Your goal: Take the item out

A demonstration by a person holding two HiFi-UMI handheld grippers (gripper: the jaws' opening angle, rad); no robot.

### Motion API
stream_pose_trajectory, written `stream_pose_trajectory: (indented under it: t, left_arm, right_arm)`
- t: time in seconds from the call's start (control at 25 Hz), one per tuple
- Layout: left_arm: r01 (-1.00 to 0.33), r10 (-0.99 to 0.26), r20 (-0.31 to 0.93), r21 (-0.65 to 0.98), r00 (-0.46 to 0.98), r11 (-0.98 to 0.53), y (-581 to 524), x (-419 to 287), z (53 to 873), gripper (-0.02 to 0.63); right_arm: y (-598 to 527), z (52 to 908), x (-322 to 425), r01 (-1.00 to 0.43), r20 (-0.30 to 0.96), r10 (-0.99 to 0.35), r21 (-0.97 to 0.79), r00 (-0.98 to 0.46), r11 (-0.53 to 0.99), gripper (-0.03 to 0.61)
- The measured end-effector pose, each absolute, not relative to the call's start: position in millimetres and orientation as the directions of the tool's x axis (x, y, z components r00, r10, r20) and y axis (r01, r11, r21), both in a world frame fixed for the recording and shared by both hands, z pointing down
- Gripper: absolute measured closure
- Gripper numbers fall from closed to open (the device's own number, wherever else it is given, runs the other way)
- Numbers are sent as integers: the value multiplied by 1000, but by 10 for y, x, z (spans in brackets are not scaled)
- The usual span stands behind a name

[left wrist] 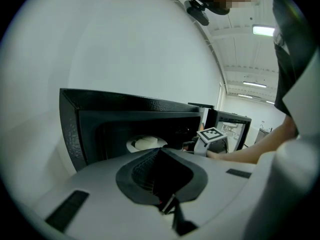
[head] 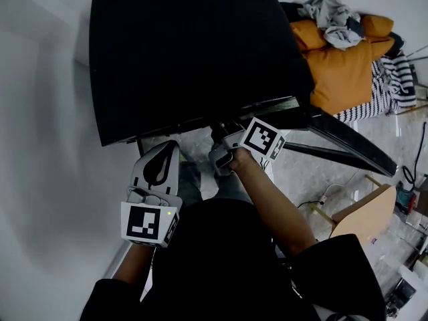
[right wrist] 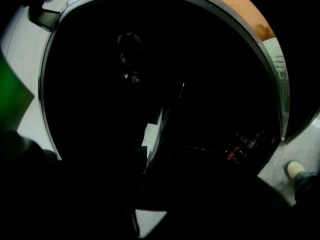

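Observation:
A black microwave point(head: 187, 52) stands with its door point(head: 348, 139) swung open to the right. In the left gripper view its cavity point(left wrist: 130, 129) shows a white plate-like item point(left wrist: 145, 143) inside. My right gripper point(head: 224, 149) reaches in at the cavity's front right, its jaws hidden under the microwave's top, and its marker cube point(left wrist: 212, 134) shows beside the opening. Its own view is almost black, facing the dark door panel point(right wrist: 200, 84), and I see nothing gripped between the jaws. My left gripper point(head: 166, 149) hangs back in front of the microwave, jaw tips together, holding nothing.
Orange cloth point(head: 341, 65) and striped cloth point(head: 384, 85) are piled to the right of the microwave. A wooden piece point(head: 364, 216) and a cable point(head: 321, 202) lie on the floor at the right. A shoe point(right wrist: 295, 170) shows below the door. A white wall runs along the left.

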State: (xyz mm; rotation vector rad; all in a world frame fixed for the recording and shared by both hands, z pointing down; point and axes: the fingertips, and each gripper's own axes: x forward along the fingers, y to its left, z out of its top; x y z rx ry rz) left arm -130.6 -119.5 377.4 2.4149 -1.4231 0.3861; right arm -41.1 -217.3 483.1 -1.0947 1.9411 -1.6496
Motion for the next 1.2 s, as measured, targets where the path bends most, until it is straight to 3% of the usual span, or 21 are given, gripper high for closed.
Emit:
stream_pose_trajectory:
  t: [0.48, 0.6, 0.84, 1.2]
  left_arm:
    - [-878, -798, 380, 102, 469, -468, -1234, -1412, 3705, 606]
    - [-879, -799, 380, 100, 467, -466, -1229, -1427, 3701, 606]
    - [-884, -806, 374, 98, 459, -458, -1242, -1466, 3686, 606]
    - [-886, -810, 371, 95, 454, -453, -1232, -1511, 3689, 606]
  right_arm:
    - [-2263, 4847, -575, -216, 149, -724, -976, -673, 0, 440]
    - [-2279, 4786, -605, -201, 126, -705, -979, -698, 23, 498]
    - [-2278, 4811, -603, -197, 164, -695, -980, -700, -34, 552]
    - [-2192, 4815, -584, -178, 175, -674, -982, -718, -66, 558]
